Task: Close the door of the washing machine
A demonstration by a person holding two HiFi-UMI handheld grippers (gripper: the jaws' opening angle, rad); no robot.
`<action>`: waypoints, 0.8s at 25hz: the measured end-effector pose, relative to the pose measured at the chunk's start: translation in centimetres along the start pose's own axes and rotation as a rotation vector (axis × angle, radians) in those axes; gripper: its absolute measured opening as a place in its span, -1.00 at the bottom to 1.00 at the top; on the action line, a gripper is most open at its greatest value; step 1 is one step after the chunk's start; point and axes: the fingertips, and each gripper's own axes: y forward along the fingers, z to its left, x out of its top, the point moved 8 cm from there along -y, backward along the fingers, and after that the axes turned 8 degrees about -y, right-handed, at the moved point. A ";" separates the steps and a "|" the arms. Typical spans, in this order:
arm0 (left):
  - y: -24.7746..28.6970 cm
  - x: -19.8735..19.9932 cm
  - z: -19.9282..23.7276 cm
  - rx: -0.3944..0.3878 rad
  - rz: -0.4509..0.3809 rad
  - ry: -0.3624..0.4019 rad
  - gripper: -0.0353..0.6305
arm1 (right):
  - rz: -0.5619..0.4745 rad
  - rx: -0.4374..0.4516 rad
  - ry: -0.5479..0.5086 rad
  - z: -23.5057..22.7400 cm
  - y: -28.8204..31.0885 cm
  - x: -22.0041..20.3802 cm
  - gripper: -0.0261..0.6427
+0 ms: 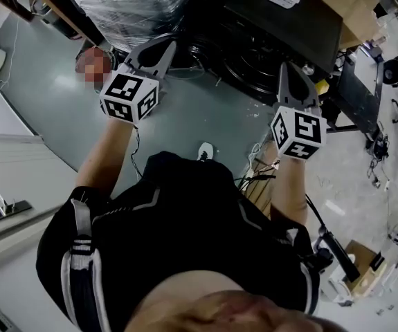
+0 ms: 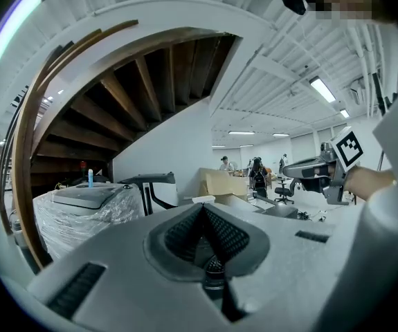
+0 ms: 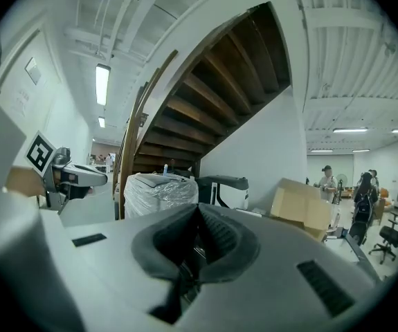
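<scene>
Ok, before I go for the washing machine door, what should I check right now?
1. Left gripper empty, jaws together: ok.
2. Right gripper empty, jaws together: ok.
3. Both grippers touching nothing, held in the air short of the dark machine: ok.
4. Door located and its state read: cannot tell; no view shows a door clearly on the dark machine ahead.
5. Approach free: cannot tell; a plastic-wrapped appliance stands to the left and cardboard boxes to the right of it.
</scene>
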 end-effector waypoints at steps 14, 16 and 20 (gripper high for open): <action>7.2 0.4 7.3 -0.092 0.074 0.031 -0.88 | 0.046 -0.034 0.008 -0.1 7.0 0.7 -0.91; 8.2 0.1 9.4 -0.128 0.075 0.042 -0.88 | 0.040 -0.043 0.001 0.8 8.6 1.2 -0.91; 10.9 -0.6 14.4 -0.173 0.130 0.056 -0.88 | 0.036 -0.076 0.049 2.9 12.8 2.0 -0.91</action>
